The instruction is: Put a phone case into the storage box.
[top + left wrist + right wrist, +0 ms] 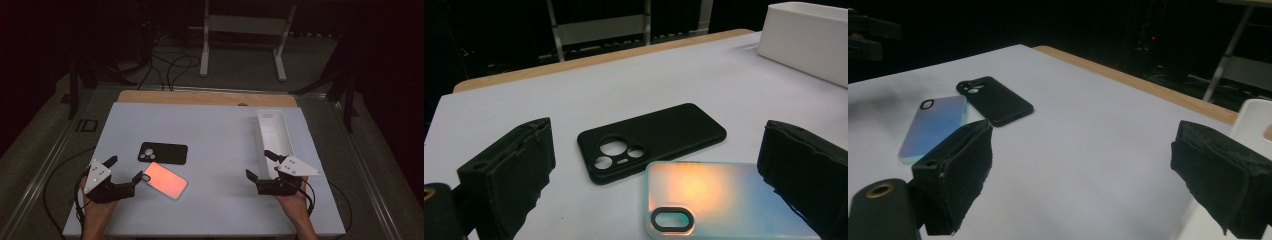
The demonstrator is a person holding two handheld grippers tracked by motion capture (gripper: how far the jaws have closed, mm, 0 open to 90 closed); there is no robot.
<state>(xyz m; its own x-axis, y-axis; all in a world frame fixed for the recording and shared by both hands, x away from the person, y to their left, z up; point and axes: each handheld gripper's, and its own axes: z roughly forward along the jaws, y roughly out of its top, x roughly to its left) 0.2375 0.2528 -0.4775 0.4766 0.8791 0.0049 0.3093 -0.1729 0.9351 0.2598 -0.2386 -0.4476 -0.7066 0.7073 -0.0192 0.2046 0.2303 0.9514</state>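
Observation:
A black phone case [163, 152] [651, 140] [994, 100] lies back up on the white table top [215, 140]. Just in front of it lies a translucent iridescent phone case [165, 180] [719, 202] [933, 127], glowing orange-pink from above. My left gripper [126, 168] [664, 170] is open at the table's front left, its jaws just short of the iridescent case's camera end, nothing between them. My right gripper [259, 164] [1088, 170] is open at the front right, empty, beside the near end of a white tray.
A long white tray [274, 136] [809, 40] [1255, 117] stands along the table's right side. A wooden strip [205, 98] edges the far side. Beyond it are a white metal stand [243, 30] and cables on the floor.

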